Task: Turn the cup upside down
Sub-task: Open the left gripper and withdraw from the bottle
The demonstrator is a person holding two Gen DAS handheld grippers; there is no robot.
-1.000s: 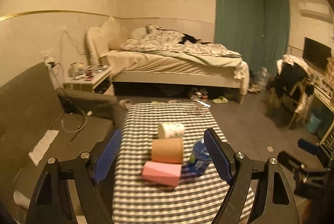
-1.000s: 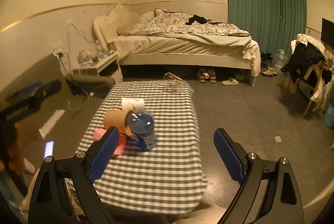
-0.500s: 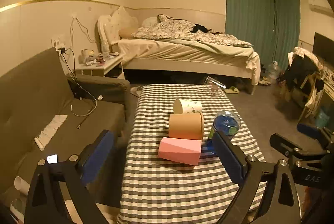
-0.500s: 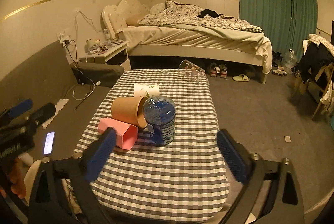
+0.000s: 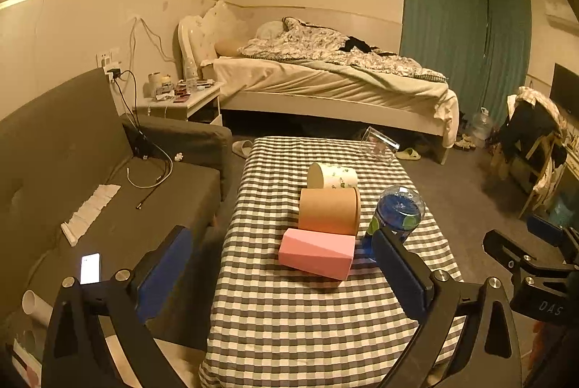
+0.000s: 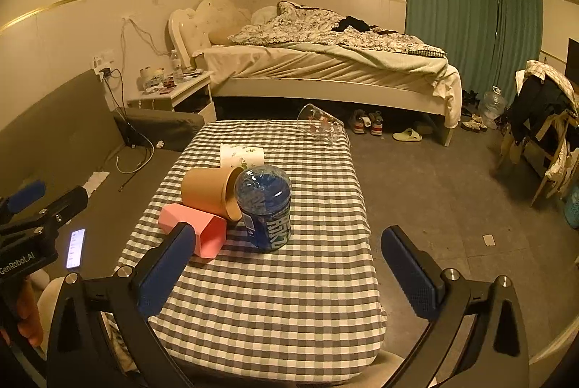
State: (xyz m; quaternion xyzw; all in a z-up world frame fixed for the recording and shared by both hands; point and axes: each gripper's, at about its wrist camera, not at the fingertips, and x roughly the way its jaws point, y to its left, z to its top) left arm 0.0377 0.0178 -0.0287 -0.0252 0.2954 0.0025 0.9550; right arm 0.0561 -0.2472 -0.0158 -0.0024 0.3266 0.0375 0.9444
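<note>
Several cups lie on their sides on the checked table [image 5: 311, 323]: a pink faceted cup [image 5: 316, 253] [image 6: 195, 232], a brown paper cup [image 5: 329, 210] [image 6: 211, 192], a white floral cup [image 5: 333, 175] [image 6: 242, 154], and a clear cup [image 5: 378, 145] [image 6: 320, 127] at the far right corner. A blue cup [image 5: 396, 214] [image 6: 266, 207] stands upside down beside them. My left gripper [image 5: 286, 272] is open and empty, short of the pink cup. My right gripper [image 6: 289, 272] is open and empty, short of the blue cup.
A grey sofa [image 5: 90, 178] with a lit phone [image 5: 89, 268] and cables runs along the table's left. A bed [image 5: 325, 84], nightstand [image 5: 184, 98] and shoes lie beyond. A chair with clothes [image 6: 542, 120] stands at right.
Both grippers have pulled back and risen, so the table and cups sit farther off and lower in both views. The cups have not moved. Both grippers stay open.
</note>
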